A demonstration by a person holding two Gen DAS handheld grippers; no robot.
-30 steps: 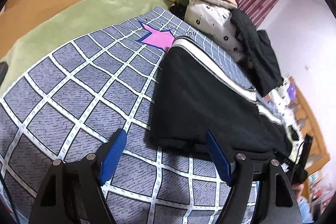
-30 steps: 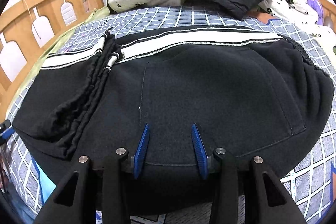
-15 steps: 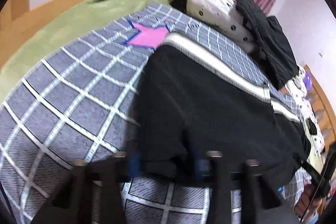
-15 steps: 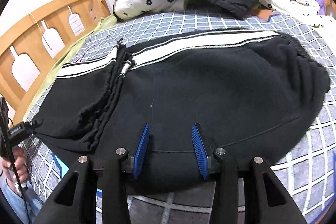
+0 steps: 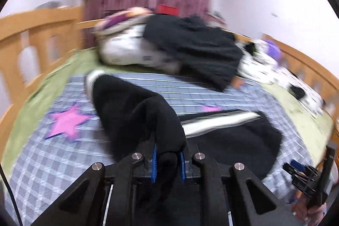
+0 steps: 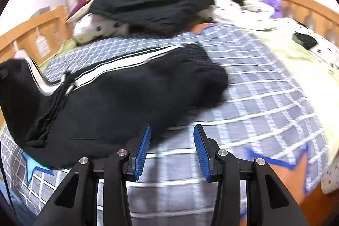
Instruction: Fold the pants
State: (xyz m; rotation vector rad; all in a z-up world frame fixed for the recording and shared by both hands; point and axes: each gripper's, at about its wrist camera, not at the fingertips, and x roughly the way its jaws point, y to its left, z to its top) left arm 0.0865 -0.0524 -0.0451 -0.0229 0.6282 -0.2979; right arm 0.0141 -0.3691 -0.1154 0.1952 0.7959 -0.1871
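Pants (image 5: 131, 117), black with a white side stripe, lie on the checked bed cover (image 5: 53, 162), one end lifted in a thick bunch by the left tongs (image 5: 167, 163), which are clamped on the cloth. The right tongs (image 6: 172, 149) stand apart and empty, just off the near edge of the garment, which spreads ahead and to their left. Fabric looks like soft, heavyish fleece: it should sag and drag, not hold a crease, so a grip at hem or waistband corners, through all layers, seems wisest.
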